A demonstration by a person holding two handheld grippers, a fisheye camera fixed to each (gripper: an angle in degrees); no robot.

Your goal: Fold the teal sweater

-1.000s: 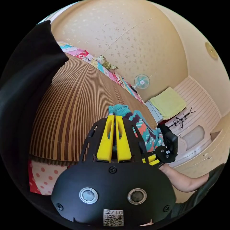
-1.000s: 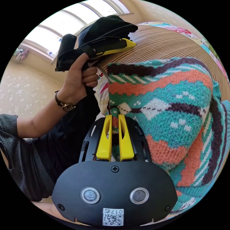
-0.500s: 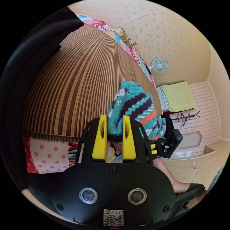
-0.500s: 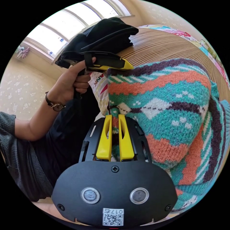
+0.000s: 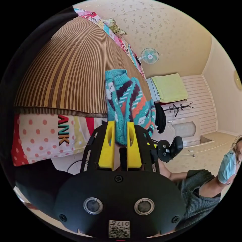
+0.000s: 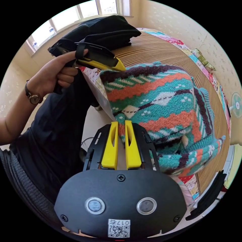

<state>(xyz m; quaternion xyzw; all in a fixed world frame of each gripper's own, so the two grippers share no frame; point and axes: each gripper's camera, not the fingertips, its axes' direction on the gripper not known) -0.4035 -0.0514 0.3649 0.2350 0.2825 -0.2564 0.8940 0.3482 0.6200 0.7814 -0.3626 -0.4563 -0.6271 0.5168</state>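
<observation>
Hanging between both tongs, chunky knitted teal sweater, left tongs spread around its edge, right tongs clamped on a fold, above ribbed bamboo mat.

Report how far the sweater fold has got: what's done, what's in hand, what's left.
Done: the teal sweater is picked up, doubled and bunched. In hand: the right gripper is shut on one edge, and the left gripper has a hanging end of the knit between its jaws; whether they press on it I cannot tell. Left: lay it on the striped mat, square the edges and finish the folds. No flat, neat fold yet.
</observation>
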